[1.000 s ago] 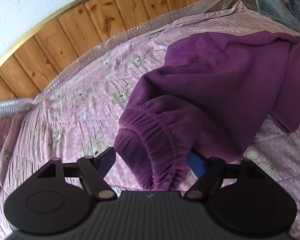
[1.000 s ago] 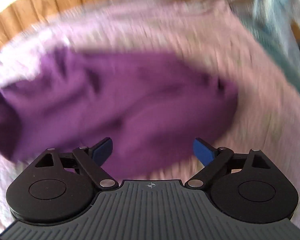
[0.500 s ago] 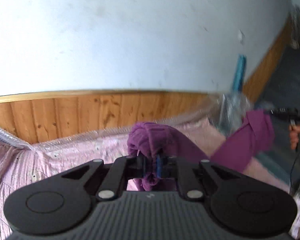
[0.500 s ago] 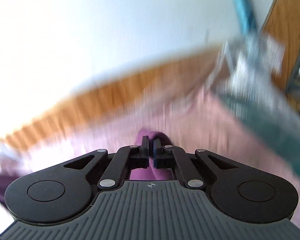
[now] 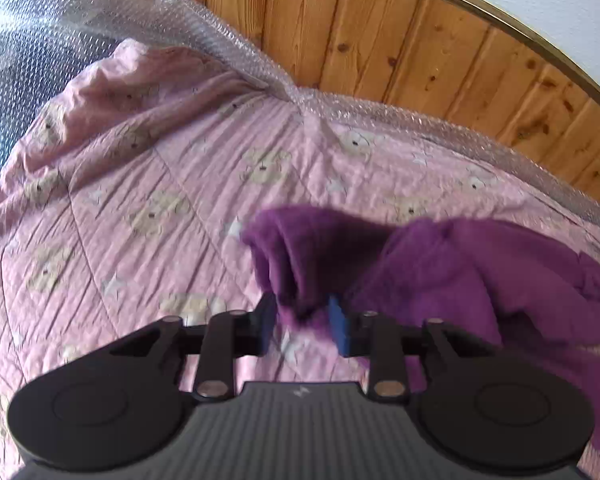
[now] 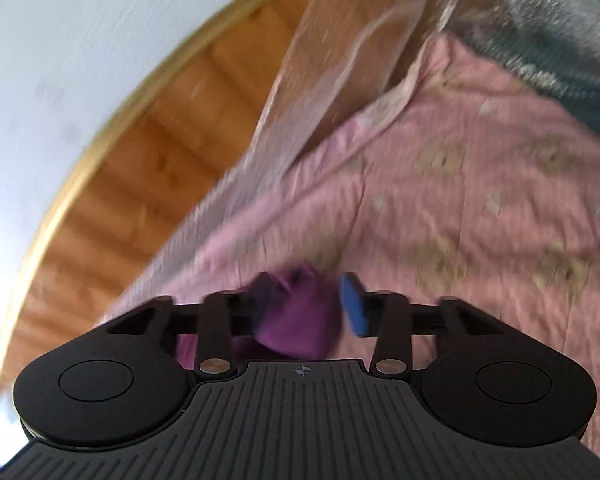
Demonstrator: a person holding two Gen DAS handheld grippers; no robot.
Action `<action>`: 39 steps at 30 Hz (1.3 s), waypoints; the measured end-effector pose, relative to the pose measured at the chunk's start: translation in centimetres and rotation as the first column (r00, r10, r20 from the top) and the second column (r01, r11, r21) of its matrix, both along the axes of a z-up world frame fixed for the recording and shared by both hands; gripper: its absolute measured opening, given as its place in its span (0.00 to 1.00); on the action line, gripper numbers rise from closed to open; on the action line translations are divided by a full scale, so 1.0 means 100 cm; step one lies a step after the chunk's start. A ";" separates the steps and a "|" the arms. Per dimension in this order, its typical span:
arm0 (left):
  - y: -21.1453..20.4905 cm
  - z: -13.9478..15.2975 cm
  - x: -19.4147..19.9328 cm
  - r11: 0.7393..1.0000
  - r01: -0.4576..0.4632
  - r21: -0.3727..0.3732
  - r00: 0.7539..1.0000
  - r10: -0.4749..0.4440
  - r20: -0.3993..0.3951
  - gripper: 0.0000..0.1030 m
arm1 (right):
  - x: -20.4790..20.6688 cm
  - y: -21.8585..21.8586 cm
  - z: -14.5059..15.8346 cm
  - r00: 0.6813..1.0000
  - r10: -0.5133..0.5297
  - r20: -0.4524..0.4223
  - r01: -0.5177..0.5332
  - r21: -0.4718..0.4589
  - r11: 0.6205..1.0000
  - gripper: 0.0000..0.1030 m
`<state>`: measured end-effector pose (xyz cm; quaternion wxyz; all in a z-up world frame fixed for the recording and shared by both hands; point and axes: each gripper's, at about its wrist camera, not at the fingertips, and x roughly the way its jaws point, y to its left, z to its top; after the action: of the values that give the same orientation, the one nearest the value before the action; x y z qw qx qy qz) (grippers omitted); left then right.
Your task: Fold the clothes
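My left claw (image 5: pixel 302 322) is half-open around a bunch of the purple garment (image 5: pixel 440 276), which trails off to right of frame. My right claw (image 6: pixel 306 312) is likewise apart, cloth between.

We see our left gripper (image 5: pixel 302 320) and right gripper (image 6: pixel 306 308): black ribbed bodies, round side discs, silver rivets, blue pads (image 5: pixel 338 326), small white centre marks.

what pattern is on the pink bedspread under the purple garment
Pale teddy bears and small white stars on the quilted pink bedspread, clearest in the left wrist view.
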<state>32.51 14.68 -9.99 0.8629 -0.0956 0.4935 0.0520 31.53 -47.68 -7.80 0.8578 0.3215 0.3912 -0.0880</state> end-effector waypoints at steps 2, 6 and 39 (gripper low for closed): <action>0.002 -0.008 -0.026 0.999 -0.006 -0.035 1.000 0.006 0.002 0.52 | -0.036 0.008 -0.016 1.000 0.024 -0.012 -0.025 -0.057 0.998 0.58; -0.003 -0.012 -0.031 0.990 -0.032 -0.139 0.999 0.036 0.021 0.55 | -0.108 0.009 -0.053 0.995 -0.052 -0.087 0.045 -0.074 0.996 0.64; 0.093 -0.042 -0.152 0.975 -0.204 -0.087 0.976 0.197 -0.088 0.15 | -0.177 0.016 -0.047 0.999 0.019 -0.030 -0.020 -0.061 0.998 0.61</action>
<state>17.34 23.96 -14.16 0.8275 -0.1841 0.5170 0.1189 13.85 -46.04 -12.50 0.8622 0.2900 0.4041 -0.0963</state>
